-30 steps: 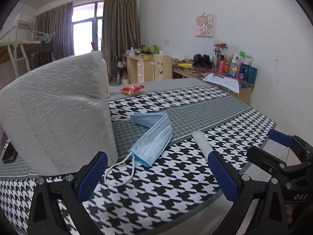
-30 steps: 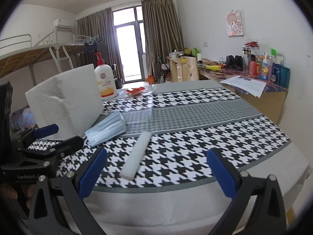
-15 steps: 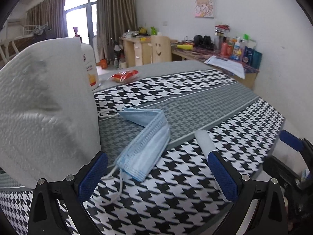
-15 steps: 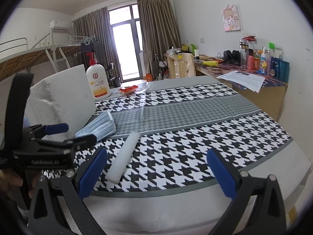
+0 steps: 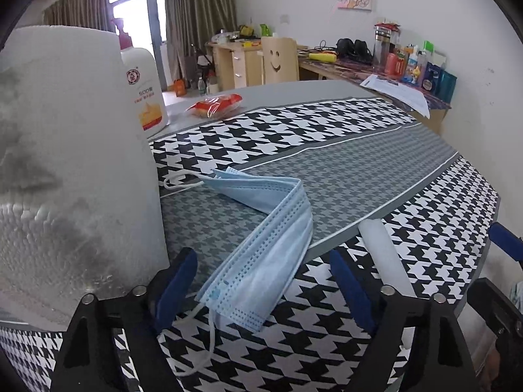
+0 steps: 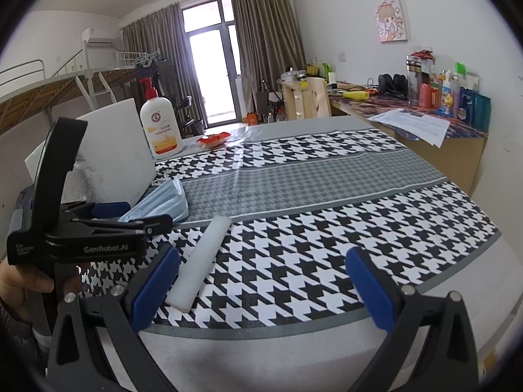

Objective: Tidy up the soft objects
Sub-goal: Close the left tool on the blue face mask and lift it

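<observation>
Left wrist view: our left gripper [image 5: 264, 281] fills the lower centre, jaws closing around the blue face mask [image 5: 261, 254], pads not yet touching it.
Left edge: white foam block [image 5: 72, 163], lotion bottle [image 5: 143, 88] behind it.
Lower right: white foam stick [image 5: 382, 254] on the houndstooth cloth [image 5: 327, 124].
Right wrist view: our right gripper [image 6: 261, 287] at the bottom, jaws wide, nothing between; stick just beside its left finger, mask at middle left.

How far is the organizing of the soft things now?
Nothing looks sorted yet. The left gripper is closing around the blue face mask, not yet gripping. The foam stick and white foam block remain; the right gripper is open and empty.
</observation>
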